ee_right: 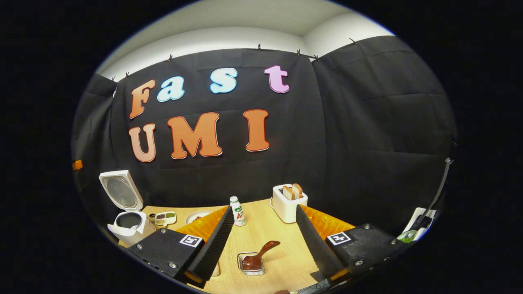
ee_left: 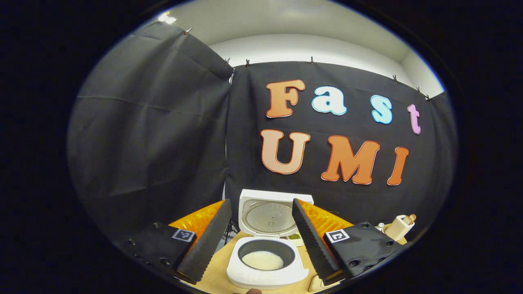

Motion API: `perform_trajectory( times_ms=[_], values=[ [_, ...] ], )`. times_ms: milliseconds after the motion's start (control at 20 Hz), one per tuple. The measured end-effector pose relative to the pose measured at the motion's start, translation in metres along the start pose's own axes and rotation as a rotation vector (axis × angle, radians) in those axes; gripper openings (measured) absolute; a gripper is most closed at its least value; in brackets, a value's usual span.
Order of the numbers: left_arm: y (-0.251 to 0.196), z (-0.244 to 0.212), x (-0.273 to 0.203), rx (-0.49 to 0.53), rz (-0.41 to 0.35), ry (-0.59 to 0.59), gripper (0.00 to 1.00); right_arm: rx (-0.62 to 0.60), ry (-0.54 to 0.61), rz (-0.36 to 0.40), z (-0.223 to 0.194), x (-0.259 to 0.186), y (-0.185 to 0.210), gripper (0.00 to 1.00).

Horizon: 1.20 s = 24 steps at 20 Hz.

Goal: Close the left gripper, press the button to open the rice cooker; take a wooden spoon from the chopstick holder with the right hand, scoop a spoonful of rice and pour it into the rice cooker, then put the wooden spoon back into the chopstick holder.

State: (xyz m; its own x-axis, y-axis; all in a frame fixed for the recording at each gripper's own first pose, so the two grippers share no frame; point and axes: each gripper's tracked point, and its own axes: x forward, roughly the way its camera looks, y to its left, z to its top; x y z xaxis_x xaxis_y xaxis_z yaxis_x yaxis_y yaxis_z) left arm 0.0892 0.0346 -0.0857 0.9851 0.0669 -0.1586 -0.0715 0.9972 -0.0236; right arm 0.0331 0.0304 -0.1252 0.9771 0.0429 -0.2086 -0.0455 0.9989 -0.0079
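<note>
The white rice cooker (ee_left: 265, 273) stands right in front of my left gripper (ee_left: 260, 202). Its lid (ee_left: 267, 218) is raised, and white rice (ee_left: 262, 260) lies in the grey inner pot. My left gripper is open and holds nothing. A cream chopstick holder (ee_left: 397, 228) at the far right has a wooden handle (ee_left: 410, 219) sticking out. In the right gripper view the same cooker (ee_right: 130, 223) sits far left. My right gripper (ee_right: 264, 208) is open and empty above the table. Below it, a dark brown spoon (ee_right: 261, 252) rests in a small glass dish (ee_right: 251, 266).
On the wooden table (ee_right: 282, 249) stand a white toaster (ee_right: 288, 206) with bread slices, a small bottle (ee_right: 238, 212), a white plate (ee_right: 197, 215) and a little condiment tray (ee_right: 165, 218) beside the cooker. Black cloth walls close the back and sides.
</note>
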Motion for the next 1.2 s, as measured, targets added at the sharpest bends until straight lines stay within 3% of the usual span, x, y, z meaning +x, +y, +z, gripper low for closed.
perform_trajectory(
  times_ms=[500, 1200],
  values=[
    [0.016, 0.005, -0.03, 0.0, -0.012, -0.006, 1.0, 0.081, 0.029, -0.032, -0.063, 0.05, -0.016, 0.95],
    [0.026, -0.005, -0.052, 0.059, 0.012, 0.005, 1.0, 0.129, 0.207, -0.063, -0.163, 0.105, -0.037, 0.95]
  ],
)
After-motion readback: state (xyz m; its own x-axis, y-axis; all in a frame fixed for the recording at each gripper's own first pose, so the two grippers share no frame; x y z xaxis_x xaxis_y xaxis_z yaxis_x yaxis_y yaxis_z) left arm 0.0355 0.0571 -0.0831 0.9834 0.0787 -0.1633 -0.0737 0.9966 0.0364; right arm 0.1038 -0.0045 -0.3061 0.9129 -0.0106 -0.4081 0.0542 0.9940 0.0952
